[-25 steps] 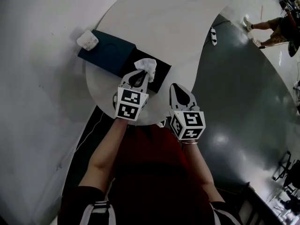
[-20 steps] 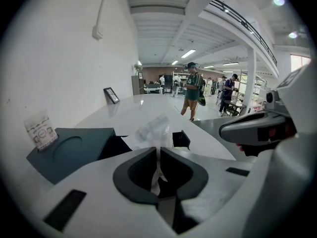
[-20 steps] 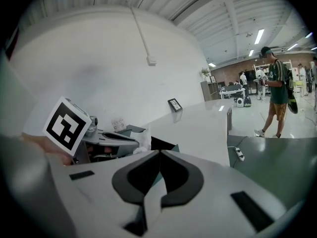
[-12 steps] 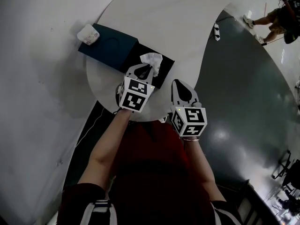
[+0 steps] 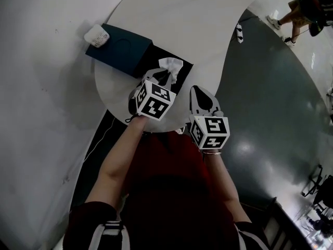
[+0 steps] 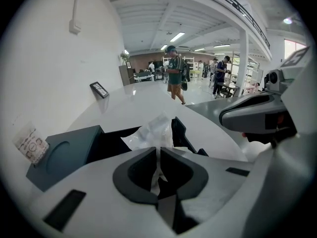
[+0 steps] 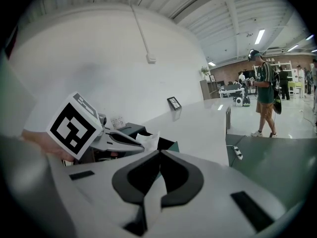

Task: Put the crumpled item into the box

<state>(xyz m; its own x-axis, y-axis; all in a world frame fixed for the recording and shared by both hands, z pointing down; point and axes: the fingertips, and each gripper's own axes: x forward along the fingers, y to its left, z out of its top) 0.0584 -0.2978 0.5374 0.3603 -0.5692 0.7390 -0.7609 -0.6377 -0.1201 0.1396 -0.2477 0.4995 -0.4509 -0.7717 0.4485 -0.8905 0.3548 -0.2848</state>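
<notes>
A dark teal box [image 5: 124, 50] lies on the white round table [image 5: 171, 20], its black open part [image 5: 183, 65] nearest to me. My left gripper [image 5: 164, 78] is shut on the crumpled white paper [image 5: 170, 66], which hangs over the open part. In the left gripper view the paper [image 6: 152, 132] sticks up from between the shut jaws, with the open box [image 6: 117, 139] just behind it. My right gripper [image 5: 201, 95] sits beside it to the right, shut on nothing. In the right gripper view I see the left gripper [image 7: 120, 139] and the paper [image 7: 149, 140].
A small white packet [image 5: 97, 35] rests on the far corner of the box lid [image 6: 63, 153]. A small framed sign [image 6: 99, 89] stands farther back on the table. A power strip [image 5: 238, 34] lies on the dark floor. People [image 6: 174, 76] stand in the hall beyond.
My left gripper has carried the paper forward and to the right, over the open box, and its marker cube has turned. The right gripper has barely moved.
</notes>
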